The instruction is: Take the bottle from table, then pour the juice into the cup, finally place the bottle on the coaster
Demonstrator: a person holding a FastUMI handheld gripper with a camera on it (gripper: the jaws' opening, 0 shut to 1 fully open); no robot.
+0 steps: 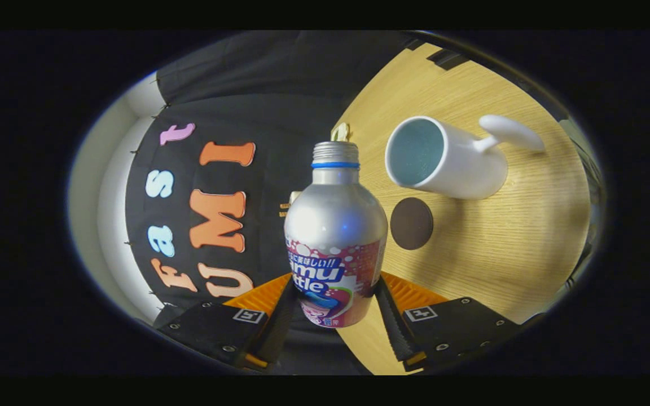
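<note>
Claw: the two-finger gripper point(333, 304) is closed onto the silver aluminium bottle with a pink and blue label point(335, 237); both black ribbed fingers press on its lower sides, one at 8 o'clock of the label and one at 4 o'clock.
Bottle: it is held clear of the table, uncapped, its threaded neck with a blue ring pointing away from the fingers towards 12 o'clock.
Cup: the white ceramic cup with a long handle point(443, 160) sits beyond the fingers at about 2 o'clock of the bottle's neck, apart from it, its pale blue inside facing the camera.
Coaster: the dark brown round coaster point(411, 223) lies bare on the table at 3 o'clock of the bottle's body, between bottle and cup.
Progress: taking the bottle looks done. The whole scene appears rolled sideways, so the pour may be under way, though no juice is visible at the neck or in the cup. Setting the bottle on the coaster is left.
Surface: a light wooden table with fine grain point(505, 254), otherwise uncluttered.
Room: a booth with a black cloth wall point(280, 113) behind the bottle and a pale panel past it at 9 o'clock.
</note>
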